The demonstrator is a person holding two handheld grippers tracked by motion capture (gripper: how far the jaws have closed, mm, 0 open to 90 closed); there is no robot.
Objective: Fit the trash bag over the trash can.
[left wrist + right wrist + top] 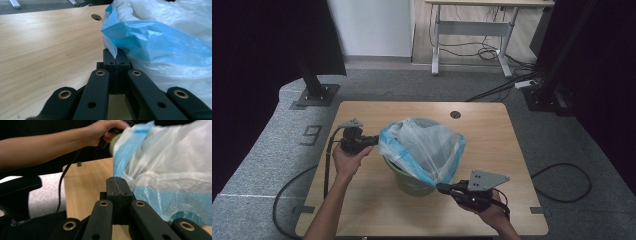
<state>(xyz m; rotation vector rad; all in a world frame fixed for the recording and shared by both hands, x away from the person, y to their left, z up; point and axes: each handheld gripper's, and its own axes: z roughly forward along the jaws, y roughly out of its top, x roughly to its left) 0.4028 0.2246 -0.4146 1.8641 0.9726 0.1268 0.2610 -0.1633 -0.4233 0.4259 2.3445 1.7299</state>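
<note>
Clearly each hand-held gripper, left [116, 58] and right [116, 185], pinches the bag's [424, 145] edge.

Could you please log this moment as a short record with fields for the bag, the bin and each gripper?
bag: translucent plastic bag with blue rim, draped over the bin
bin: green bin, upright on the wooden table
left gripper: shut on the bag's blue edge
right gripper: jaws shut, at the bag's near edge; whether it pinches plastic is unclear

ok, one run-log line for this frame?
left gripper: shut on bag rim | right gripper: shut at bag rim, hold unclear | bag: draped over green bin | table
</note>
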